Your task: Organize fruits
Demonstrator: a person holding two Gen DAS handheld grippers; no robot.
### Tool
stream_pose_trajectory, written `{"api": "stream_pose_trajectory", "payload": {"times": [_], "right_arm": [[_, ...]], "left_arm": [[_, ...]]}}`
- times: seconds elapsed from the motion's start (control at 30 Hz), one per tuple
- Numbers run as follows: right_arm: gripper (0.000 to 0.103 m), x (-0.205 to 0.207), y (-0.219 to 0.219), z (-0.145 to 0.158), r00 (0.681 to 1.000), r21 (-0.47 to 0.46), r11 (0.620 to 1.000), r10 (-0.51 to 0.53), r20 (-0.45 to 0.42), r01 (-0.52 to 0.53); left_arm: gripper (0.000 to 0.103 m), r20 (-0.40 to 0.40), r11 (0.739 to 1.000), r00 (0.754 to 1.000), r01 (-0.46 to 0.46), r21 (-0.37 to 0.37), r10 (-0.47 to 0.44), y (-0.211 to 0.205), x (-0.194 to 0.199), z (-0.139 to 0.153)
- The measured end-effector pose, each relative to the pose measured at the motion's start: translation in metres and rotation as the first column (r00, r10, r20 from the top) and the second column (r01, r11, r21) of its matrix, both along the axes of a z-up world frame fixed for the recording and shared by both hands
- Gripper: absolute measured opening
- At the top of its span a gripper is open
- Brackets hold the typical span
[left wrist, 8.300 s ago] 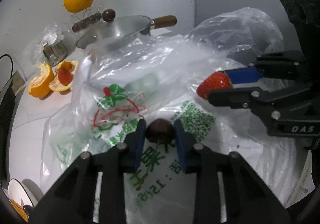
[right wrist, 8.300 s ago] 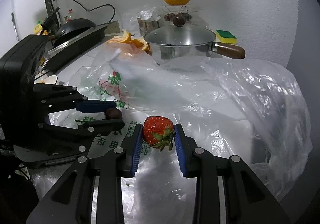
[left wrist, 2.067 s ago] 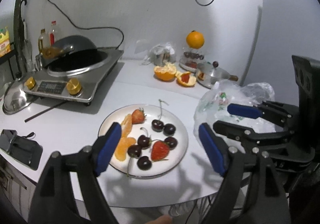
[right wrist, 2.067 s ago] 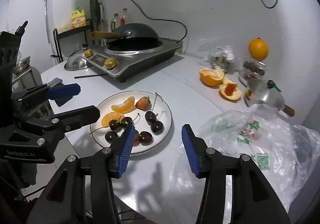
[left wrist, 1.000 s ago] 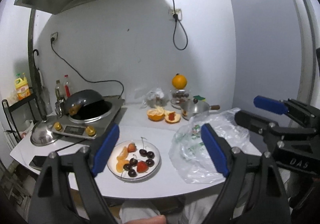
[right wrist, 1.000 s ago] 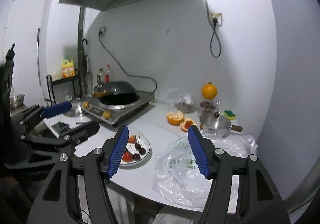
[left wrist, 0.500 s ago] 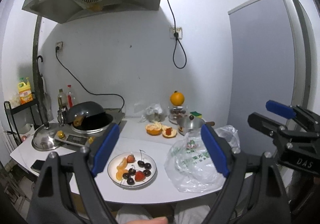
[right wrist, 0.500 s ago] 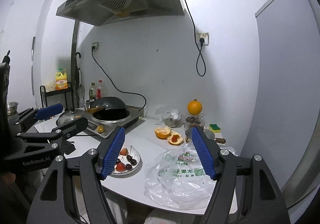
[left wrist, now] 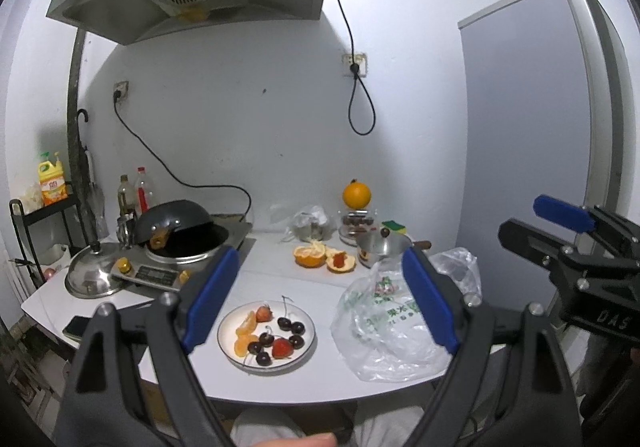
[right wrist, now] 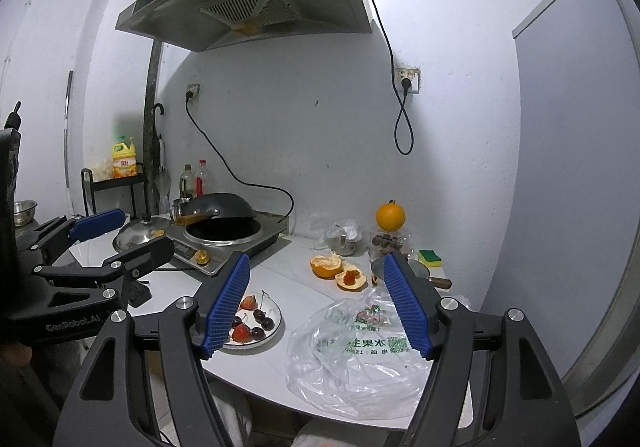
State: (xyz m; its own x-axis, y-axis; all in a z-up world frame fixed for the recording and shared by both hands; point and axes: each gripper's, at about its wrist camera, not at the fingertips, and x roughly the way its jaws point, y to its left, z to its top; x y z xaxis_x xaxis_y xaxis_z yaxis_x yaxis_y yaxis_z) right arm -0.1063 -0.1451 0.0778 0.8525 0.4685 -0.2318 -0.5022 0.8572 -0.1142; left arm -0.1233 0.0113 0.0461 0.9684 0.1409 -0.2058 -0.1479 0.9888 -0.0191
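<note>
Plated: cherries (left wrist: 291, 328), strawberries (left wrist: 281, 348), orange segments (left wrist: 245, 331) on white plate (left wrist: 306, 351). Both grippers (left wrist: 320, 299) (right wrist: 316, 301) wide apart, empty, well back. Seemingly complete.

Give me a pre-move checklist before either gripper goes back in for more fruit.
1. left gripper empty, jaws apart: ok.
2. right gripper empty; its jaws have just been opening: ok.
3. plate has spare room on its right side: ok.
4. Cherries, strawberries and orange segments sit inside the plate's rim: ok.
5. Fruit left inside the plastic bag: cannot tell.
6. Both grippers held back from the table: ok.
</note>
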Motion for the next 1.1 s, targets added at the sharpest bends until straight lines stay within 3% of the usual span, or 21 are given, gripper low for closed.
{"api": "stream_pose_trajectory", "payload": {"times": [1.1], "right_arm": [[0.073,0.0013,0.0069,-0.0082,1.000,-0.011,1.000,0.009,-0.015,-0.009]], "left_arm": [[0.086,-0.012,1.000,1.000,0.006,-0.004,-0.006,0.0011,0.0054,-0.0070]]}}
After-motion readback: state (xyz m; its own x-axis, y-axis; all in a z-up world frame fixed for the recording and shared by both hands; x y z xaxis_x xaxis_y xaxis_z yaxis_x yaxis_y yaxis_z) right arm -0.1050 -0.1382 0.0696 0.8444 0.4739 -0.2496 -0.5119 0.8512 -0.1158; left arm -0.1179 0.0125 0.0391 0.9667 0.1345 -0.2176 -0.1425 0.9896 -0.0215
